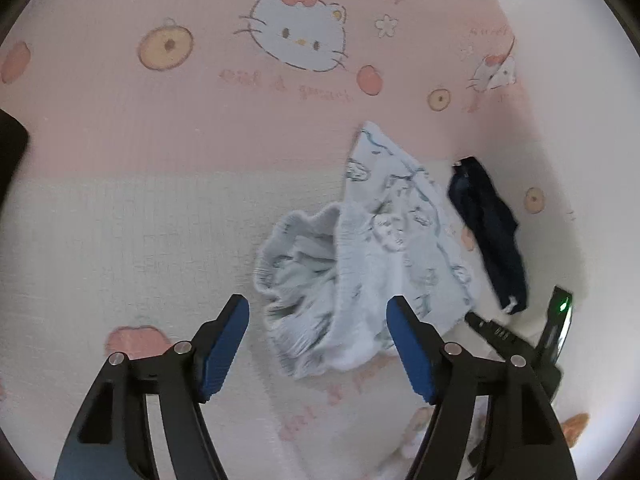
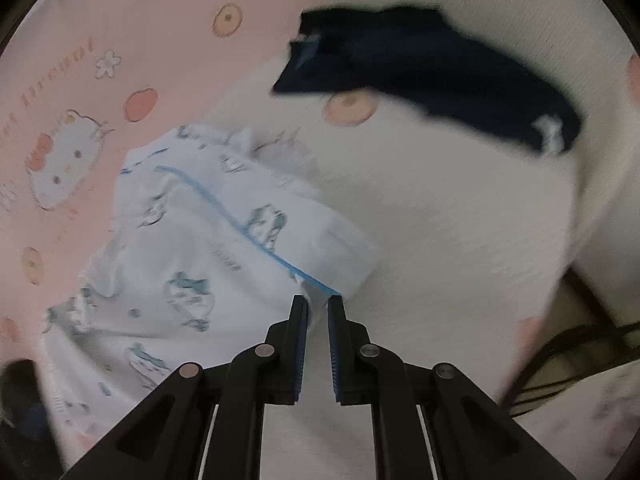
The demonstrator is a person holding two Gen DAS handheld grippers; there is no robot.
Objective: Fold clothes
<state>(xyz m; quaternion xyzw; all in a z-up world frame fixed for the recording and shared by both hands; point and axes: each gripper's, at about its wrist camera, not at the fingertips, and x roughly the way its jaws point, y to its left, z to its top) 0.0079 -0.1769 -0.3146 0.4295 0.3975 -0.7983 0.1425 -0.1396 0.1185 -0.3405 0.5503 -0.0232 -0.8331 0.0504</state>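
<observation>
Right wrist view: right claw (image 2: pixel 318 300) pinches white garment's (image 2: pixel 192 248) edge.

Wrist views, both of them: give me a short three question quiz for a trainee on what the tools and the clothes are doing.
1. True or false: the left tool stands open.
2. What does the right tool pinch? A) the dark garment B) the white printed garment C) nothing
3. Fill in: both garments lie on a pink and white ____ with cartoon cats.

Key: 1 true; 2 B, at its blue-piped edge; 3 sheet.
</observation>
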